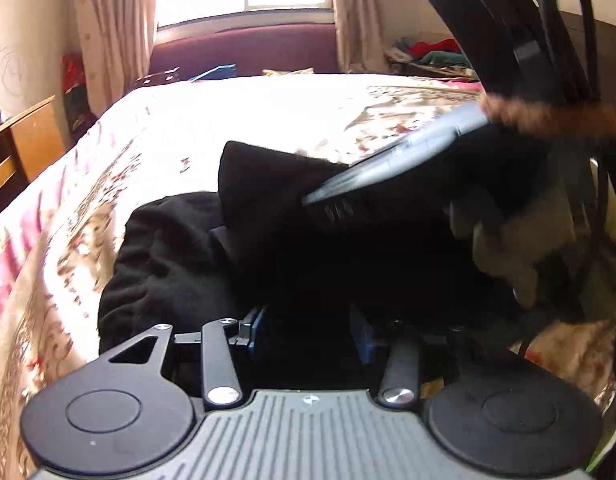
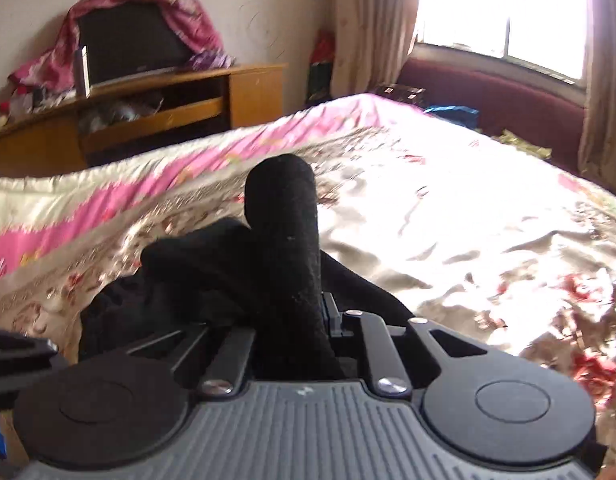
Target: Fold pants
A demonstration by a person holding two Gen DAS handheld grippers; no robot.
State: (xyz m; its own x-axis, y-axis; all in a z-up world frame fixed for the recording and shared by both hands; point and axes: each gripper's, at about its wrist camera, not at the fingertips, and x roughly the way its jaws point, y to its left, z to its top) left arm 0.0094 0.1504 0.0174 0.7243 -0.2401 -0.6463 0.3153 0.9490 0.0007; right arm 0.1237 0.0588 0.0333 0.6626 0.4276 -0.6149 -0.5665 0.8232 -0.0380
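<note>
Black pants (image 1: pixel 172 264) lie bunched on the floral bedspread (image 1: pixel 268 112). My left gripper (image 1: pixel 308 320) has black cloth filling the gap between its blue-padded fingers, which stand fairly wide; the fingertips are buried in the fabric. The right gripper's body (image 1: pixel 408 176), held by a gloved hand, crosses the left wrist view at the right, over the pants. In the right wrist view my right gripper (image 2: pixel 300 320) is shut on a fold of the pants (image 2: pixel 284 232) that stands up in a tall roll between its fingers.
The bed (image 2: pixel 468 208) stretches ahead to a maroon bench (image 1: pixel 244 48) under a bright window. A wooden TV stand (image 2: pixel 148 108) with a cloth-draped television stands left of the bed. Curtains hang beside the window. Clothes pile at the far right (image 1: pixel 428 54).
</note>
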